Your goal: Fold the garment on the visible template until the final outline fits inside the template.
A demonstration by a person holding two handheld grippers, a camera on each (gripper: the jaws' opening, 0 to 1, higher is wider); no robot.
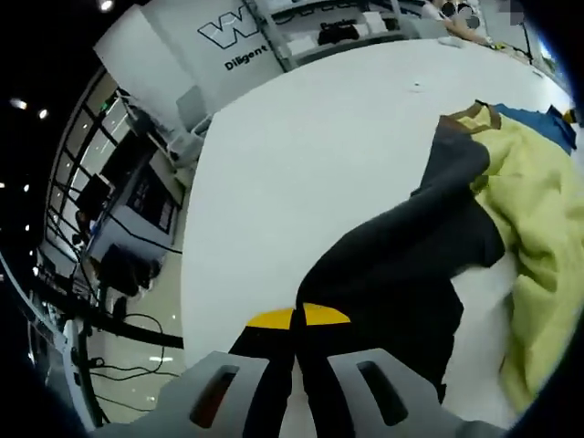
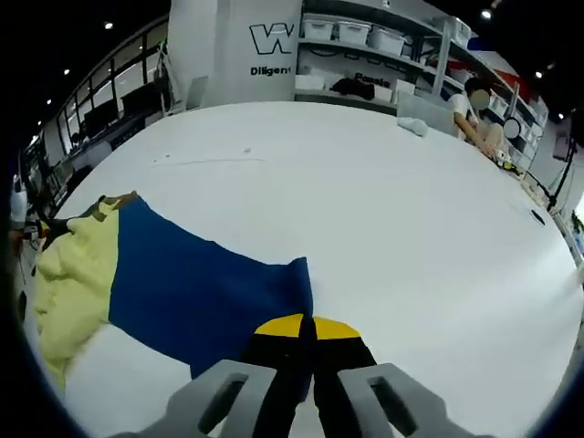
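Observation:
The garment is one piece in yellow, blue and dark grey, lying on the white table point(image 1: 301, 155). In the left gripper view a long dark grey part point(image 1: 401, 246) runs from the jaws up to the right, beside the crumpled yellow part point(image 1: 538, 210). My left gripper point(image 1: 295, 319) is shut on that dark grey cloth. In the right gripper view the blue panel point(image 2: 201, 283) spreads flat to the left, and the yellow part point(image 2: 73, 274) is bunched at its far side. My right gripper point(image 2: 306, 330) is shut on the blue panel's near corner.
The table's left edge point(image 1: 187, 274) drops to a floor with desks, monitors and cables. Shelves with bins point(image 2: 365, 41) stand behind the table. A person point(image 2: 474, 109) sits at the far right edge, and a small white item point(image 2: 412, 126) lies near them.

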